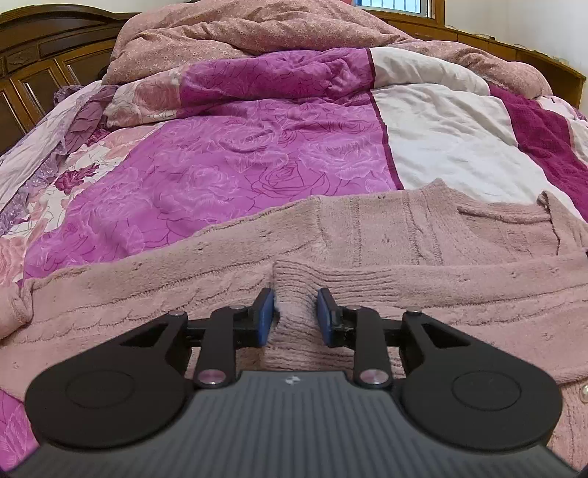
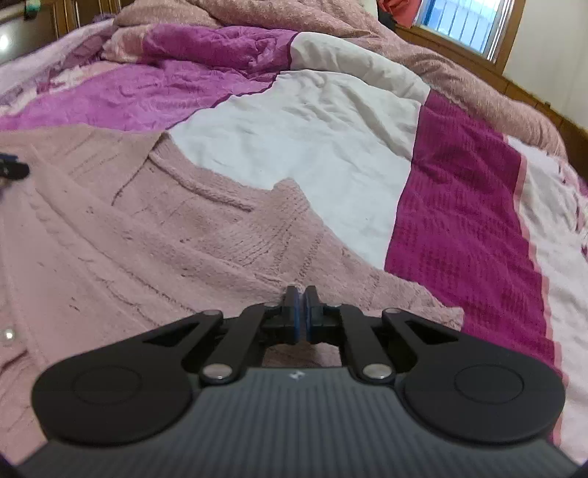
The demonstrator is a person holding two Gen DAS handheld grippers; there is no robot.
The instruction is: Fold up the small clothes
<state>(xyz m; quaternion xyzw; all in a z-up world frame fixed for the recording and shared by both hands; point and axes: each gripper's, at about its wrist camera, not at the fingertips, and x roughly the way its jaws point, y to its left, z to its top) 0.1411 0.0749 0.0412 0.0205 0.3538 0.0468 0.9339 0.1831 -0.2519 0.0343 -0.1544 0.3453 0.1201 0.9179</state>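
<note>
A pink knitted sweater (image 1: 386,235) lies spread on the bed, neckline to the right. My left gripper (image 1: 296,305) is low over a sleeve; its blue pads (image 1: 267,312) stand apart with a raised fold of the ribbed cuff (image 1: 296,294) between them, and a small gap shows at the left pad. In the right wrist view the sweater (image 2: 154,235) fills the left half. My right gripper (image 2: 302,294) is shut at the sweater's right edge, tips down on the knit. No cloth shows between its pads. A bit of the left gripper (image 2: 13,169) shows at the far left.
The bed is covered by a patchwork quilt in purple (image 1: 220,165), white (image 2: 312,128) and magenta (image 2: 459,220). A bunched pink duvet (image 1: 239,33) lies at the back. A wooden headboard (image 1: 33,62) stands at the left and a window (image 2: 466,25) at the far right.
</note>
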